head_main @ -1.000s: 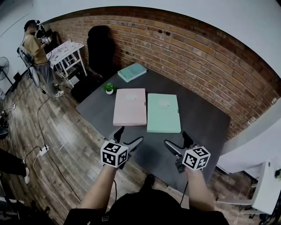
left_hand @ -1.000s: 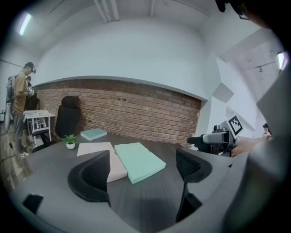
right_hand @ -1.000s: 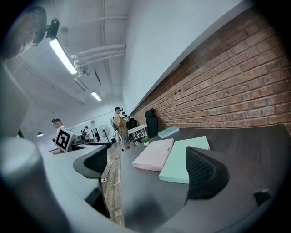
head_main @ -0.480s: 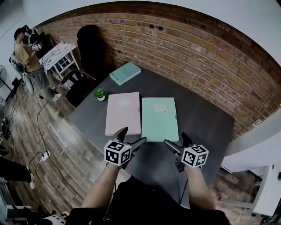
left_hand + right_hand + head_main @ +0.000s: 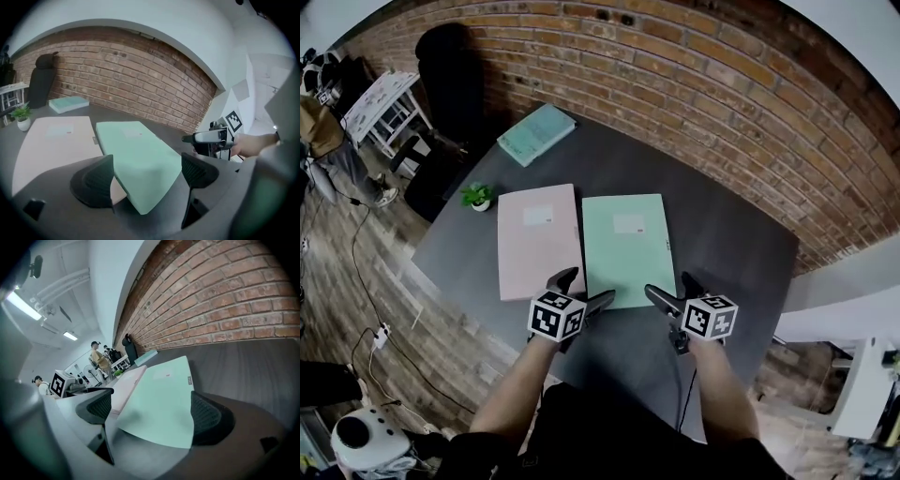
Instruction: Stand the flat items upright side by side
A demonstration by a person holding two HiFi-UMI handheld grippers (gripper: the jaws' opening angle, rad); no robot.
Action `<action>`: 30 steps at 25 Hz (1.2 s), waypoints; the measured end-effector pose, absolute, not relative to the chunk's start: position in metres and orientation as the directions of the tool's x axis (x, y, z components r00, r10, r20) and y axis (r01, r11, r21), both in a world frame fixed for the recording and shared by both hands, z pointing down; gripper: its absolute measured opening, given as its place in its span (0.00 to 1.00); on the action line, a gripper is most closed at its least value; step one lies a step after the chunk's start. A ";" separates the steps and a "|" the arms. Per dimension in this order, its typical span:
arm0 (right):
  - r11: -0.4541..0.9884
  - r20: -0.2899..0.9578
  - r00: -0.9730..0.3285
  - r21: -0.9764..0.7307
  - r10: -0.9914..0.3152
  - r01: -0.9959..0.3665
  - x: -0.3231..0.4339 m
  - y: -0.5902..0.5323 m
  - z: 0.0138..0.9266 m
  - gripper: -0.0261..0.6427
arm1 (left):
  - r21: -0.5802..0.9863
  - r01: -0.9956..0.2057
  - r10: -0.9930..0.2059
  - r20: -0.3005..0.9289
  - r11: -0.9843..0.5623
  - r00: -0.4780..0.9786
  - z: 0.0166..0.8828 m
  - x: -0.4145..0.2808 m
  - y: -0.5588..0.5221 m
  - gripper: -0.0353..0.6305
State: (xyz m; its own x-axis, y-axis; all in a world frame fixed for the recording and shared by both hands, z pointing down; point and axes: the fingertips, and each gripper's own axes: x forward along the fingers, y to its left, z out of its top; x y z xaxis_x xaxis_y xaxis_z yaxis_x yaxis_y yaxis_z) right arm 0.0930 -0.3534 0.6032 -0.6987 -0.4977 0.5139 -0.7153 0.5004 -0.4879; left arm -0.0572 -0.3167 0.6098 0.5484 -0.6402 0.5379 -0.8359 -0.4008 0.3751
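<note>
A small potted plant [image 5: 476, 196] stands at the left edge of the dark grey table [image 5: 717, 234], and a teal book [image 5: 536, 134] lies at the far side by the brick wall [image 5: 675, 84]. The pink folder [image 5: 539, 239] lies flat, with the green folder [image 5: 625, 246] flat just beside it on the right. Each carries a small white label, its writing too small to read. The left gripper [image 5: 584, 289] hovers at the near edge where the two folders meet. Its jaws are wide apart and clamp nothing, and the green folder's near left corner shows between them. The right gripper [image 5: 673, 289] sits at that folder's near right corner, jaws likewise spread and empty, the folder's near edge between them. Each gripper bears a cube of black-and-white square markers.
</note>
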 end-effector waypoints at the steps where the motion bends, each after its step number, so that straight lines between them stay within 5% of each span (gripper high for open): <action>1: 0.483 0.529 -0.688 -0.489 -0.497 -0.726 0.094 -0.356 0.612 0.84 | 0.385 -0.830 -0.623 0.550 -0.403 0.557 0.617 -0.055 -0.319 0.76; 10: 0.423 0.679 -0.601 -0.439 -0.421 -0.793 0.104 -0.365 0.681 0.79 | 0.411 -0.818 -0.481 0.665 -0.402 0.571 0.662 -0.043 -0.337 0.76; 21: 0.397 0.715 -0.595 -0.459 -0.366 -0.795 0.111 -0.340 0.704 0.66 | 0.322 -0.867 -0.425 0.772 -0.380 0.473 0.683 -0.039 -0.338 0.76; 30: 0.308 0.723 -0.575 -0.487 -0.383 -0.817 0.159 -0.298 0.703 0.64 | 0.333 -0.826 -0.371 0.773 -0.454 0.515 0.684 0.009 -0.319 0.76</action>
